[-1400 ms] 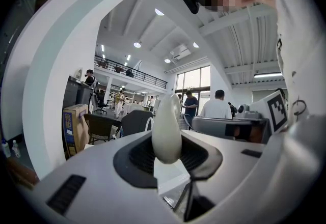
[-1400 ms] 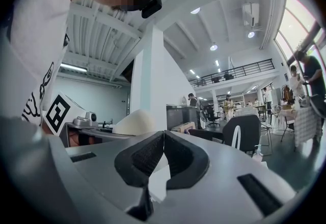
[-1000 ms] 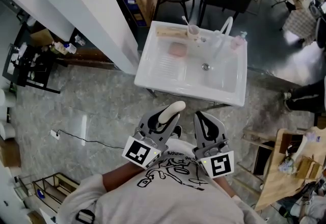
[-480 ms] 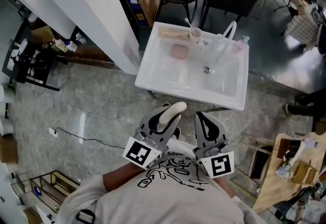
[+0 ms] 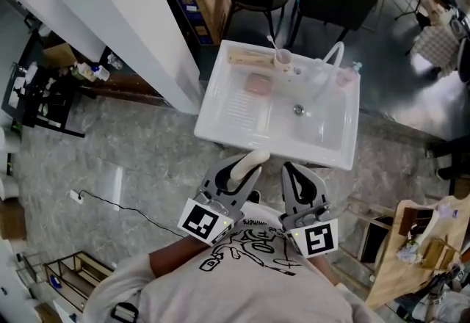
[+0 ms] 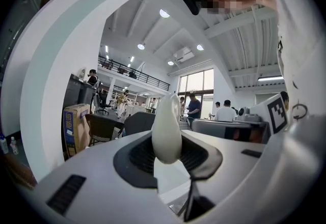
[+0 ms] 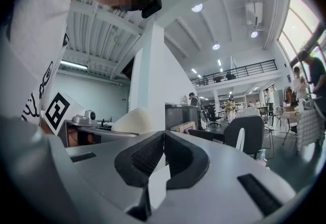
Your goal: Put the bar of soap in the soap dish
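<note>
Soap bar (image 6: 167, 121) clamped in left gripper (image 6: 169, 154) fingers, right gripper (image 7: 164, 151) fingers together; pink soap dish (image 5: 258, 84) sits in sink (image 5: 272, 144)

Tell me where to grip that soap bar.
Take the soap bar across its two broad faces, low down, coming in edge-on, as the left gripper does now. It is a flattened oval standing on end, so its thin dimension sits between the jaws.

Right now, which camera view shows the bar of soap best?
The left gripper view: the bar of soap fills the centre, edge-on, clamped between the pads of the left gripper. The head view shows it small, a pale oval poking forward. The right gripper view catches only its rounded top beyond that gripper's body.
</note>
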### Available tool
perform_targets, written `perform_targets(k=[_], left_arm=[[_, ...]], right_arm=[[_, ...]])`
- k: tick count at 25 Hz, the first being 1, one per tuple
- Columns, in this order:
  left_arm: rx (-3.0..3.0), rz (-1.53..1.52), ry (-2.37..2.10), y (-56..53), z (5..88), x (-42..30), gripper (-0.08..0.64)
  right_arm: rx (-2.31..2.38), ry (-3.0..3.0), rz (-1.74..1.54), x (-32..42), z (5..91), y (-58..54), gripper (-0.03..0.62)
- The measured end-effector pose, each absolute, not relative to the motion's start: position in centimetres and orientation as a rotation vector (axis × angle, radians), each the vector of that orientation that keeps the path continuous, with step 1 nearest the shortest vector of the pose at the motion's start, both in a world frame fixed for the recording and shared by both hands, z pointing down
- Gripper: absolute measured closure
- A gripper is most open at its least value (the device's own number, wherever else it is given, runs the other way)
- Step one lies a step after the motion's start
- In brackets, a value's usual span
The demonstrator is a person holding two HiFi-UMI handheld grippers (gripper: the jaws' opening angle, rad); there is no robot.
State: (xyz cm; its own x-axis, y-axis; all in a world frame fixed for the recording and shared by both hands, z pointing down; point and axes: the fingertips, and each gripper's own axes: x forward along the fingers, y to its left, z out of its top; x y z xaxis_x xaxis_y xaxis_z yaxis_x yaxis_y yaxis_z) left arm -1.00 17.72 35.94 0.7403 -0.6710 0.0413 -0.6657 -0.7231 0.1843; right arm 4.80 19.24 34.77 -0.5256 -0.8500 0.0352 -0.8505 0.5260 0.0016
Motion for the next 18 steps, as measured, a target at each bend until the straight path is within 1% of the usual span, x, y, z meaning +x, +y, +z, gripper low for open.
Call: perform_targets(k=[18], left_arm=[[2.790, -0.057, -1.024, 7.7, 35.0, -2.8, 0.456]], right_arm=[[1.528, -2.718, -0.006, 2.6, 33.8, 9.6, 0.571]])
